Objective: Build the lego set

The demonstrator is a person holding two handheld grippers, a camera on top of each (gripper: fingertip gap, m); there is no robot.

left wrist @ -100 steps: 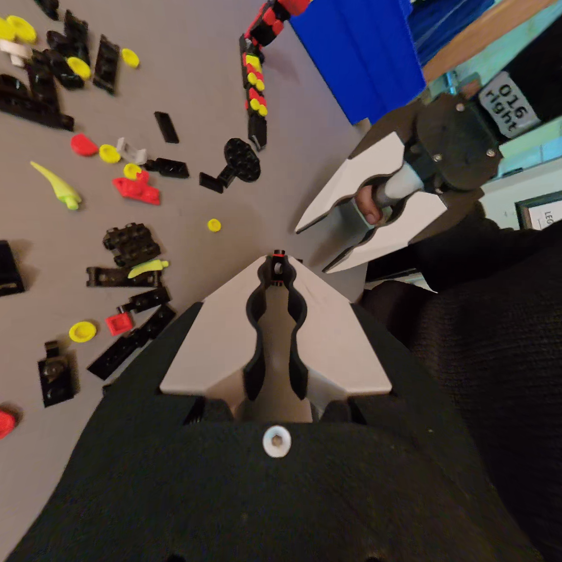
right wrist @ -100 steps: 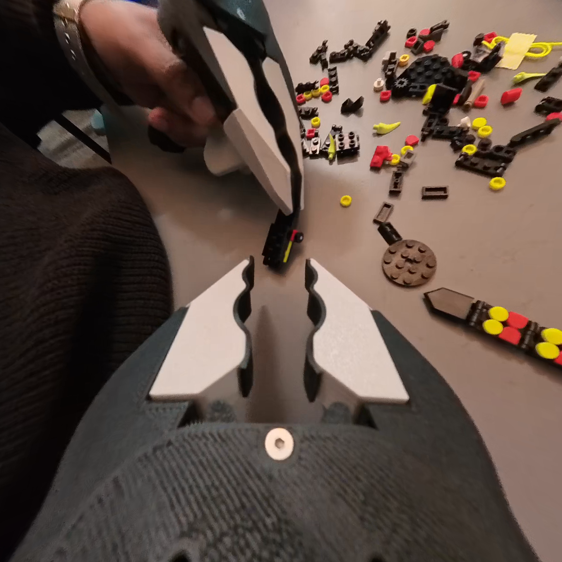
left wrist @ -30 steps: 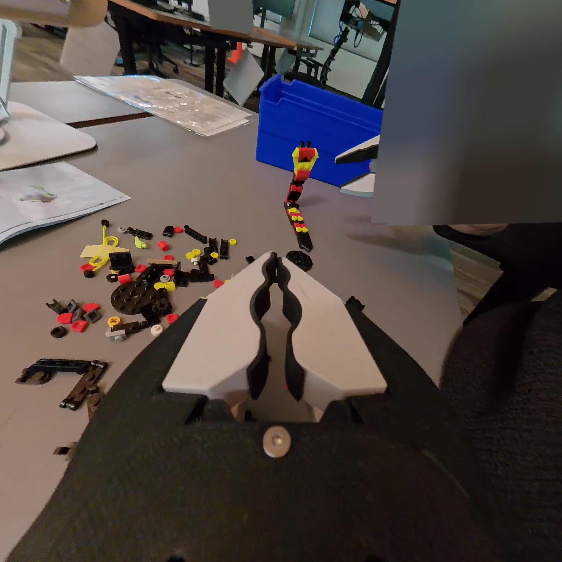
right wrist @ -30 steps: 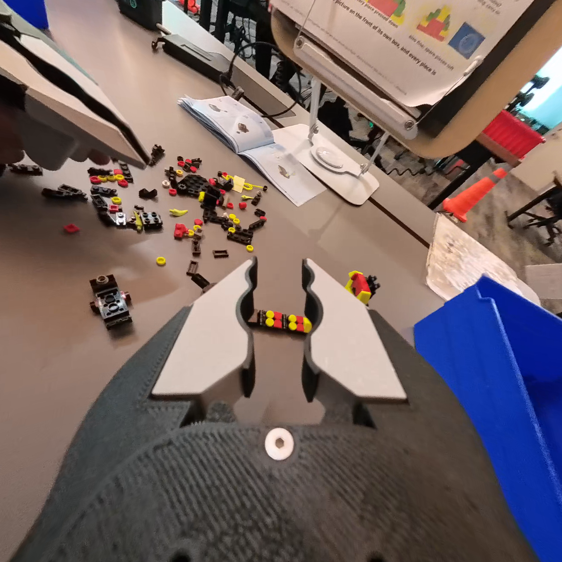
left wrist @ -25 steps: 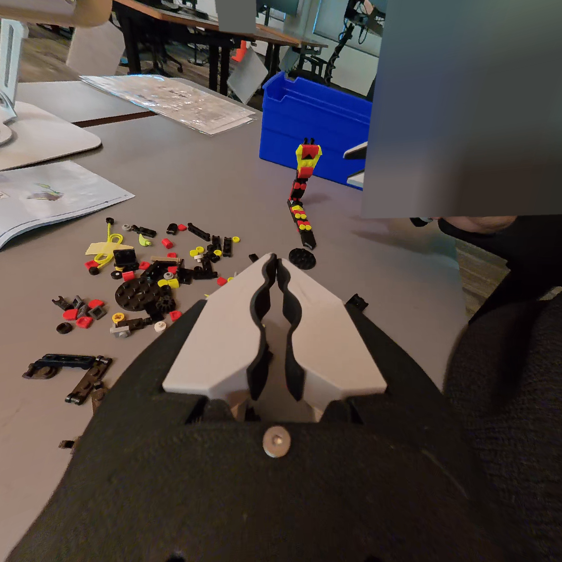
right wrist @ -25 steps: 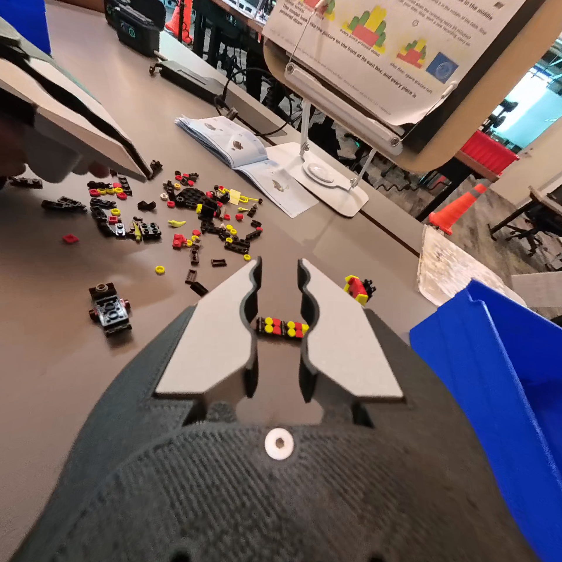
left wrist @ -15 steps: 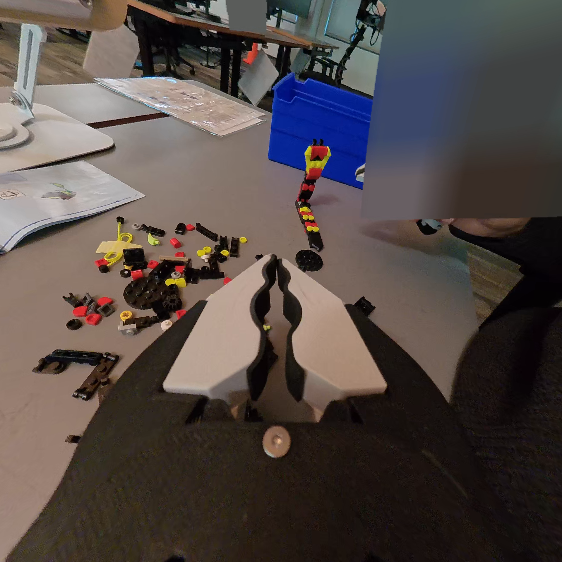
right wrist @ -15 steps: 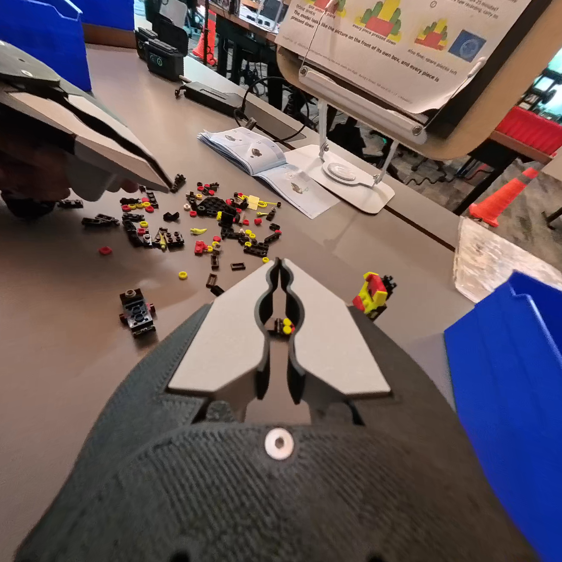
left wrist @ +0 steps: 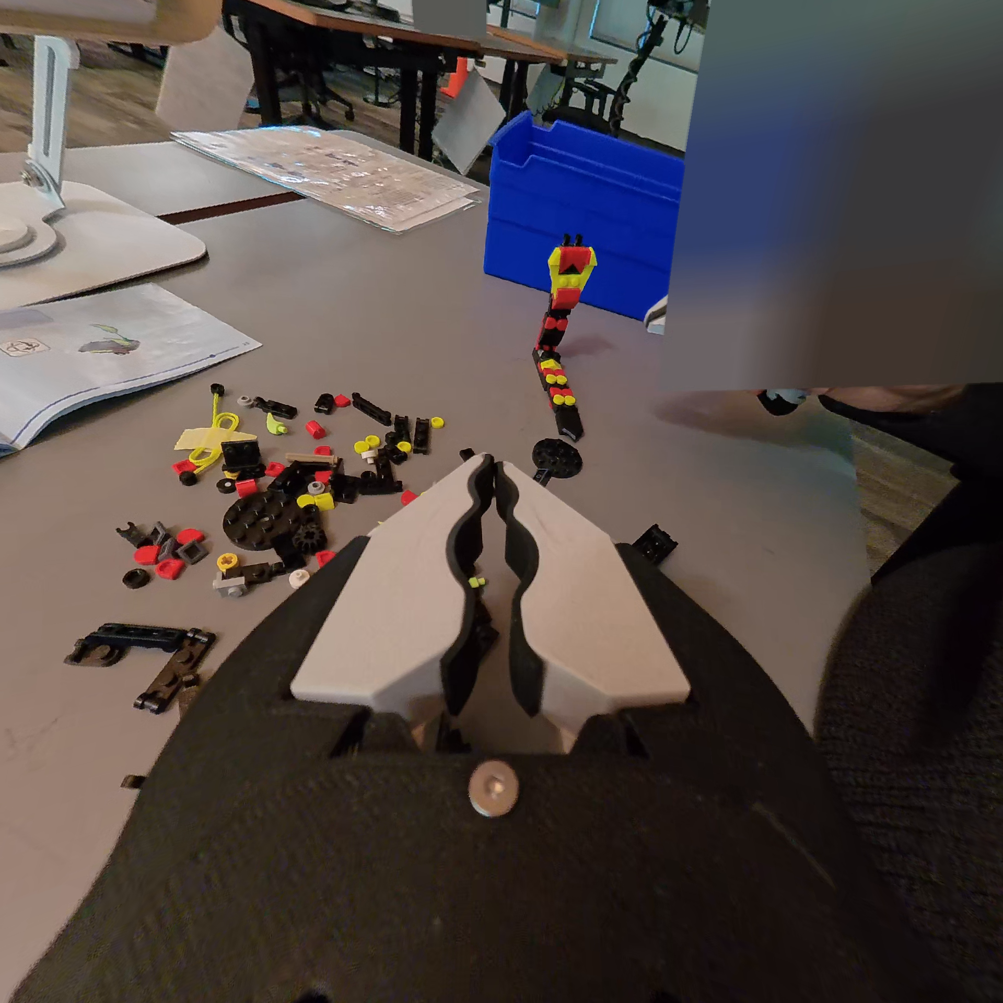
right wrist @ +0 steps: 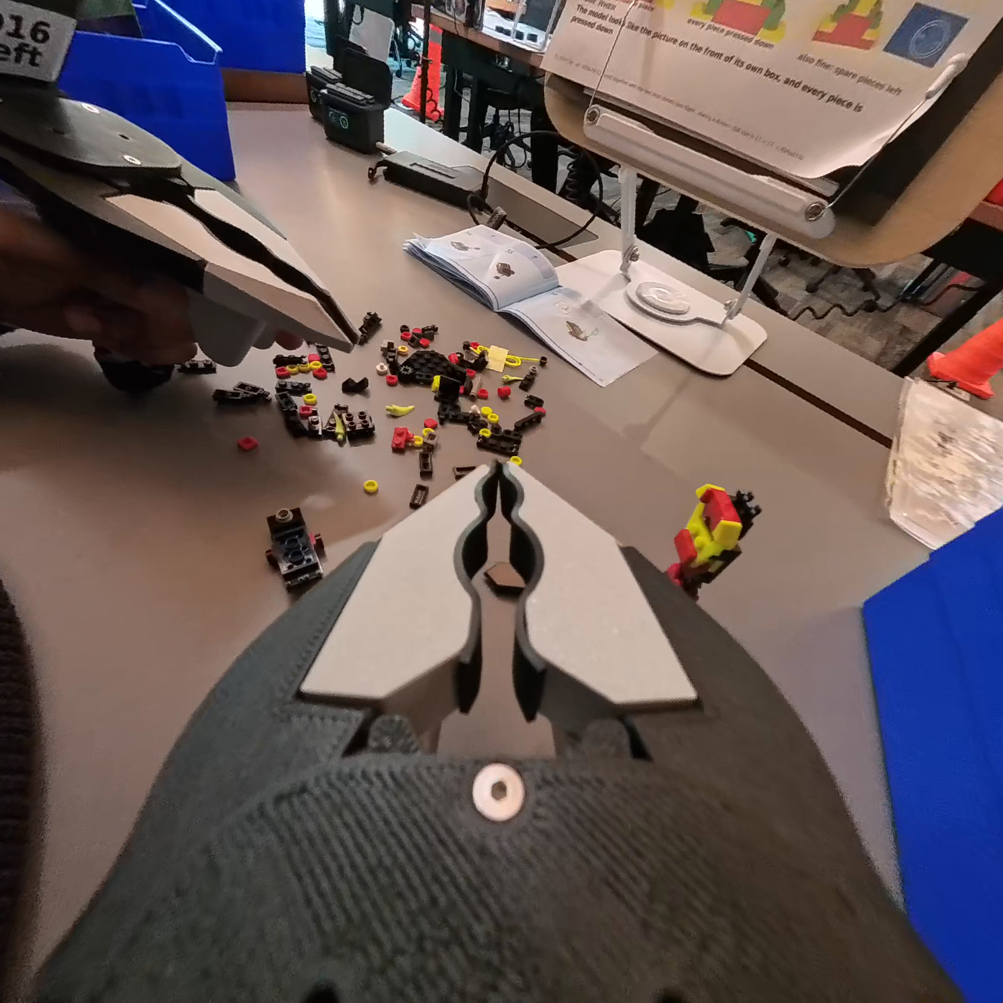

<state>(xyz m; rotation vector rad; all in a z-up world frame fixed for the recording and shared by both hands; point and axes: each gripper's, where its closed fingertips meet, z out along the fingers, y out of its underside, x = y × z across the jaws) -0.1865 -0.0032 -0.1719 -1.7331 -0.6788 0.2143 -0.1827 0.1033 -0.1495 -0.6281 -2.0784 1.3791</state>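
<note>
A red, yellow and black lego snake (left wrist: 559,347) lies on the grey table with its head (right wrist: 711,532) raised. Its dark tail tip (right wrist: 505,575) shows below, through the gap between my right fingers. A small black assembly (right wrist: 293,543) sits on the table left of my right gripper (right wrist: 498,467), which is shut and empty above the snake. My left gripper (left wrist: 494,461) is shut and empty, held above the pile of loose black, red and yellow pieces (left wrist: 298,477). It also shows in the right wrist view (right wrist: 347,339).
A blue bin (left wrist: 586,217) stands behind the snake. An open instruction booklet (left wrist: 108,347) lies at the far left, next to a white stand base (right wrist: 678,293). A clear plastic bag (right wrist: 950,461) lies to the right. A black round plate (left wrist: 557,458) lies near the snake's tail. One gripper's finger ends stand about 12 cm off the other's. The black round plate (left wrist: 557,458) is about 9 cm from my right fingertips.
My left gripper let go of the small black assembly, which now sits on the table. Both grippers rose and tilted up. My right gripper went from open to shut.
</note>
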